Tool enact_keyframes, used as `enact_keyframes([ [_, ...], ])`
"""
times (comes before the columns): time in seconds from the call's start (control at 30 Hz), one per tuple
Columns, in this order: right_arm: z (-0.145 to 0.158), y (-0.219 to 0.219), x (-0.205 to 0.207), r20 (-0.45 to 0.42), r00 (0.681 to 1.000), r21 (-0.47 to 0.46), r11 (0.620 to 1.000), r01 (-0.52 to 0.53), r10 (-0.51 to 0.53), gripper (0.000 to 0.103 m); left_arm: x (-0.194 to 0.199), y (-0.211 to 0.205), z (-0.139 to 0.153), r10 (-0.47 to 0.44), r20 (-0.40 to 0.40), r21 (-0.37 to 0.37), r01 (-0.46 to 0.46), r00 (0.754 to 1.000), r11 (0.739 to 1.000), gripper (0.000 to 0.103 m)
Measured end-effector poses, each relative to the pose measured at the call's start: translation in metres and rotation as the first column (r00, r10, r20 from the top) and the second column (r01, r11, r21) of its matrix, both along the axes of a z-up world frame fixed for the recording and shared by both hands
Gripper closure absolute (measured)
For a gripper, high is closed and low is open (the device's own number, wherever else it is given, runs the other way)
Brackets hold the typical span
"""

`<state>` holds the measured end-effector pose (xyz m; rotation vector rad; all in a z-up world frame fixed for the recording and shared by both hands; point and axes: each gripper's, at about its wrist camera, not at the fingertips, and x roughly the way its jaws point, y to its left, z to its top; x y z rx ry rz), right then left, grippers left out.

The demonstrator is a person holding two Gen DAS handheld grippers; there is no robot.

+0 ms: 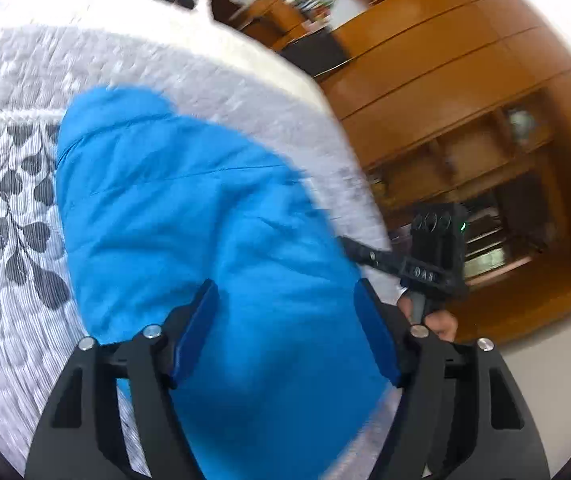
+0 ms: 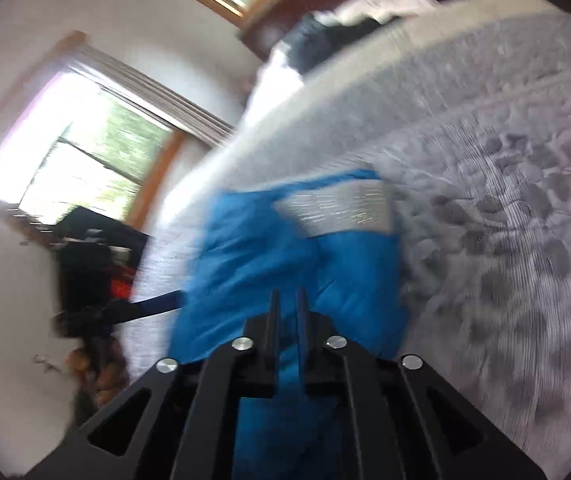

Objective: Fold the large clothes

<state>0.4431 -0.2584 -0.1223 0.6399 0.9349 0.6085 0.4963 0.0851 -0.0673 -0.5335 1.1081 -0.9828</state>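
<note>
Across the centre of both blurred views, a blue garment (image 1: 189, 208) lies on the leaf-patterned bedspread (image 1: 9, 208). The left gripper (image 1: 285, 330) hangs spread wide above it; the right gripper (image 2: 287, 312) pinches blue cloth, its lower edge cut off.

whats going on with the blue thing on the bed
A person is folding a blue garment on a bed with a leaf-patterned quilt, holding a tool in each hand. The right tool is shut on the blue fabric. The left tool is open, its fingers spread over the garment.
</note>
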Motion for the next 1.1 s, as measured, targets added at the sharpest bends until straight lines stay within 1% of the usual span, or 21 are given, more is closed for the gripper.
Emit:
enact_keyframes([
  [0.07, 0.019, 0.001, -0.043, 0.067, 0.997, 0.014, 0.999, -0.047, 0.046, 0.093, -0.030, 0.006, 0.008, -0.063, 0.043, -0.014, 0.063, 0.997, 0.998, 0.031],
  [0.13, 0.019, 0.008, -0.075, 0.088, 0.992, 0.010, 0.996, -0.093, 0.092, 0.092, -0.053, 0.002, -0.001, -0.108, 0.040, 0.016, 0.108, 0.993, 0.994, 0.031],
  [0.17, 0.014, 0.012, -0.079, 0.076, 0.992, 0.000, 0.995, -0.097, 0.096, 0.092, -0.059, 0.000, -0.010, -0.111, 0.033, 0.046, 0.109, 0.993, 0.993, 0.031],
  [0.2, -0.002, 0.018, -0.082, 0.045, 0.995, -0.056, 0.995, -0.086, 0.089, 0.100, -0.061, -0.002, -0.021, -0.108, 0.036, 0.093, 0.104, 0.994, 0.990, 0.035],
  [0.23, -0.013, 0.018, -0.085, 0.026, 0.996, -0.107, 0.991, -0.078, 0.081, 0.103, -0.062, -0.002, -0.034, -0.108, 0.030, 0.095, 0.105, 0.994, 0.990, 0.036],
  [0.27, -0.026, 0.023, -0.083, 0.012, 0.997, -0.138, 0.988, -0.075, 0.077, 0.103, -0.063, 0.000, -0.039, -0.093, 0.013, 0.073, 0.092, 0.996, 0.993, 0.036],
  [0.3, -0.033, 0.025, -0.084, 0.000, 0.997, -0.144, 0.987, -0.073, 0.074, 0.103, -0.065, 0.003, -0.036, -0.074, 0.005, 0.057, 0.074, 0.997, 0.996, 0.035],
  [0.33, -0.032, 0.025, -0.087, -0.009, 0.998, -0.139, 0.988, -0.070, 0.069, 0.103, -0.067, 0.008, -0.032, -0.063, 0.006, 0.043, 0.063, 0.998, 0.997, 0.032],
  [0.37, -0.026, 0.022, -0.090, -0.007, 0.997, -0.123, 0.990, -0.073, 0.073, 0.102, -0.073, 0.016, -0.026, -0.054, 0.015, 0.021, 0.054, 0.998, 0.998, 0.020],
  [0.4, -0.015, 0.014, -0.094, 0.002, 0.997, -0.077, 0.994, -0.073, 0.073, 0.093, -0.081, 0.024, -0.019, -0.042, 0.031, 0.008, 0.042, 0.999, 0.999, 0.009],
  [0.43, -0.008, 0.005, -0.094, 0.007, 0.998, -0.044, 0.997, -0.062, 0.062, 0.073, -0.088, 0.032, -0.014, -0.031, 0.046, 0.009, 0.031, 0.998, 0.999, 0.009],
  [0.47, 0.001, -0.008, -0.095, 0.009, 1.000, -0.020, 0.999, -0.028, 0.029, 0.057, -0.095, 0.041, -0.011, -0.025, 0.056, 0.020, 0.024, 0.998, 1.000, 0.008],
  [0.5, 0.007, -0.022, -0.094, 0.009, 1.000, -0.007, 1.000, 0.013, -0.013, 0.025, -0.101, 0.049, -0.011, -0.018, 0.057, 0.033, 0.016, 0.998, 0.999, 0.006],
  [0.53, 0.009, -0.031, -0.088, -0.001, 0.999, 0.004, 0.999, 0.037, -0.037, 0.006, -0.106, 0.057, -0.017, -0.006, 0.045, 0.047, 0.004, 0.999, 0.999, 0.003],
  [0.6, 0.005, -0.055, -0.073, -0.070, 0.996, 0.063, 0.996, 0.067, -0.063, 0.004, -0.115, 0.068, -0.031, 0.018, -0.012, 0.069, -0.017, 1.000, 0.997, 0.004],
  [0.67, -0.007, -0.070, -0.055, -0.151, 0.987, 0.121, 0.990, 0.068, -0.049, 0.004, -0.115, 0.085, -0.051, 0.052, -0.119, 0.048, -0.047, 0.992, 0.998, 0.003],
  [0.7, -0.013, -0.072, -0.049, -0.176, 0.984, 0.139, 0.988, 0.065, -0.040, 0.004, -0.115, 0.095, -0.063, 0.084, -0.182, 0.038, -0.078, 0.980, 0.996, 0.003],
  [0.77, -0.028, -0.079, -0.034, -0.230, 0.973, 0.148, 0.987, 0.068, -0.033, 0.004, -0.108, 0.098, -0.075, 0.104, -0.244, 0.024, -0.101, 0.964, 0.995, 0.003],
  [0.83, -0.040, -0.080, -0.025, -0.263, 0.965, 0.169, 0.984, 0.054, -0.008, 0.003, -0.103, 0.107, -0.089, 0.119, -0.318, -0.013, -0.129, 0.941, 0.991, 0.003],
  [0.93, -0.051, -0.068, -0.014, -0.288, 0.957, 0.204, 0.979, 0.024, 0.036, 0.003, -0.097, 0.109, -0.100, 0.125, -0.368, -0.052, -0.155, 0.921, 0.987, 0.003],
  [1.1, -0.066, -0.039, 0.013, -0.300, 0.949, 0.232, 0.972, -0.027, 0.098, 0.003, -0.091, 0.088, -0.110, 0.093, -0.393, -0.092, -0.140, 0.915, 0.986, 0.003],
])
